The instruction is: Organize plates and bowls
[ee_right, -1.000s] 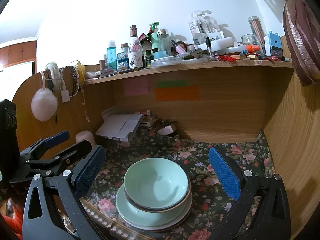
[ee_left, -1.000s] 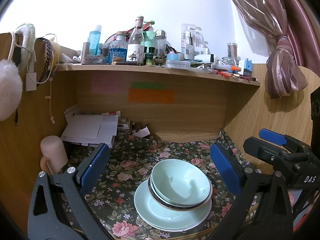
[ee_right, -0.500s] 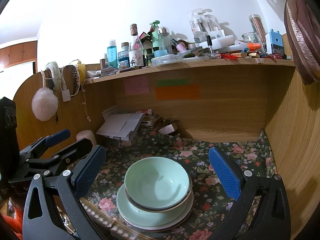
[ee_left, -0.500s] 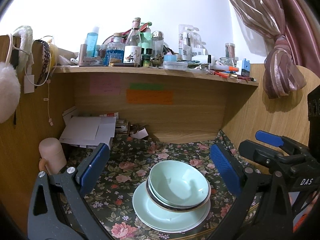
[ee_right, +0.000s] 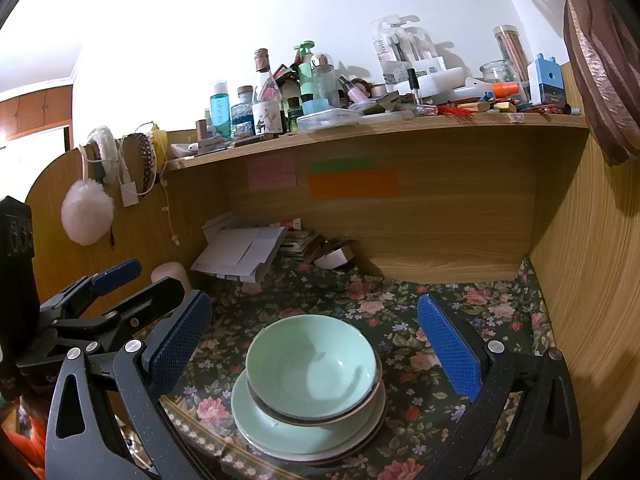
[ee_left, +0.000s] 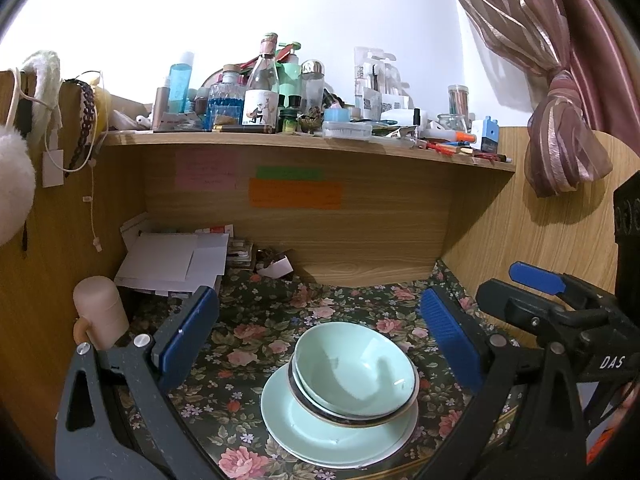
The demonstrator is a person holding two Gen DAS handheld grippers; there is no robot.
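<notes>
A pale green bowl (ee_left: 354,368) sits nested in a second bowl with a dark rim, and both rest on a pale green plate (ee_left: 320,436) on the floral tablecloth (ee_left: 256,344). The same stack shows in the right wrist view as bowl (ee_right: 312,364) on plate (ee_right: 280,436). My left gripper (ee_left: 320,336) hangs open just above and behind the stack, holding nothing. My right gripper (ee_right: 314,344) is open too, its blue pads either side of the bowl and apart from it. Each gripper is visible in the other's view, at the side.
A wooden desk alcove surrounds the stack, with a back panel (ee_left: 360,240) and side walls. White papers (ee_left: 172,264) and a pinkish cylinder (ee_left: 100,312) lie at the left. The shelf (ee_left: 304,140) above is crowded with bottles. A curtain (ee_left: 560,120) hangs at the right.
Both views have pulled back and risen slightly, so the stack sits a little lower in frame. The bowls and plate have not moved. Both grippers stay open.
</notes>
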